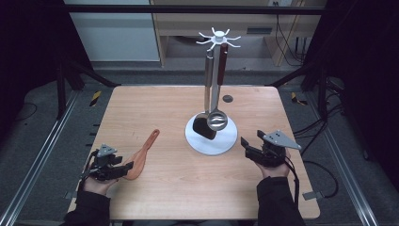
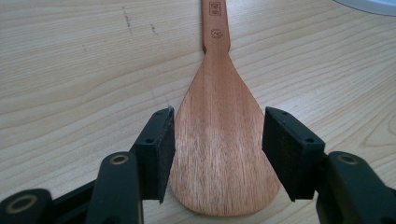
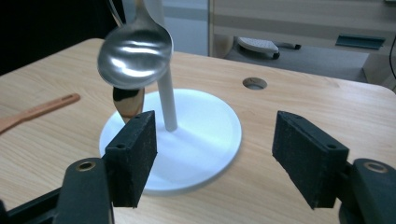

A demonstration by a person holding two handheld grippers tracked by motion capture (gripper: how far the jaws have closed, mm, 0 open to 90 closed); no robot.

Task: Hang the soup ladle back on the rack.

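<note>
The wooden spatula looks light, stiff and flat; the left gripper brackets its blade, jaws not visibly pressing. The right gripper hangs released.

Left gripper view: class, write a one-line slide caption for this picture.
Two black fingers flank the broad blade of a reddish-brown wooden spatula lying flat on the pale wooden table.

A light wooden table with a small round hole stands on grey floor. Far behind: a pale wooden cabinet, white wall panel, dark surroundings.
</note>
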